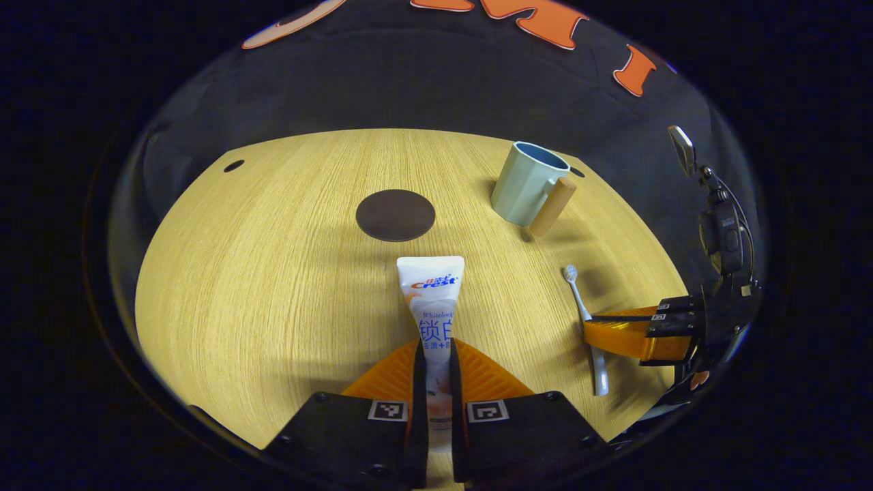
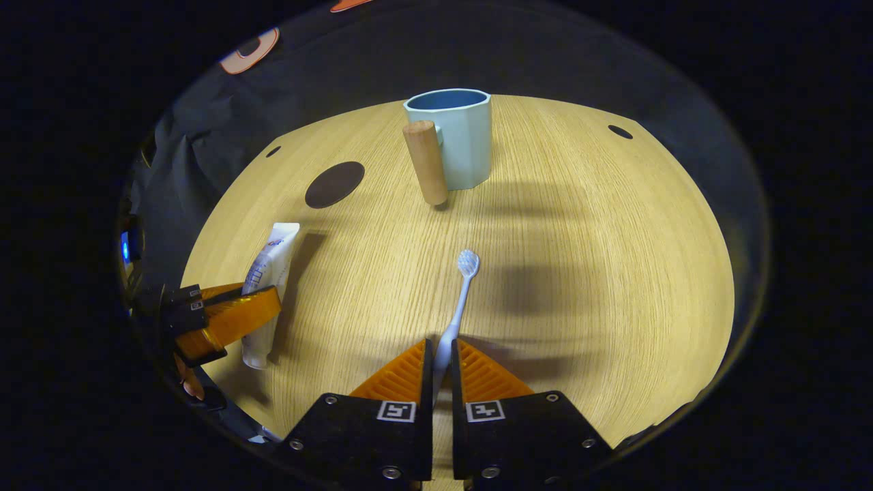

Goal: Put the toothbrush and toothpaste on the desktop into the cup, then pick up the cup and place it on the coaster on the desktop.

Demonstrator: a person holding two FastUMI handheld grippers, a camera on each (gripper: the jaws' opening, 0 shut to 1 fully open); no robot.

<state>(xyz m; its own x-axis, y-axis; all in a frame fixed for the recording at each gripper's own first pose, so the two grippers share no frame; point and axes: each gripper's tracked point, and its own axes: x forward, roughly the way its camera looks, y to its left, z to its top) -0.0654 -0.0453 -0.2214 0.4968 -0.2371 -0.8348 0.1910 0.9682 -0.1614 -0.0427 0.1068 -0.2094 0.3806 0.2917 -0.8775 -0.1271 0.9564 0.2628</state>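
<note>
A white toothpaste tube lies lengthwise on the wooden desktop, and my left gripper is shut on its lower half. A pale toothbrush points its bristle head away from me, with my right gripper shut on its handle. The light blue cup with a wooden handle stands upright farther back. A dark round coaster lies flat left of the cup. In the left gripper view, the right gripper and toothbrush sit at the right. In the right gripper view, the left gripper holds the tube at the left.
Small dark holes mark the desktop near its far corners. The booth's black cloth wall rises behind the table. A dark device on a cabled mount stands beyond the table's right edge.
</note>
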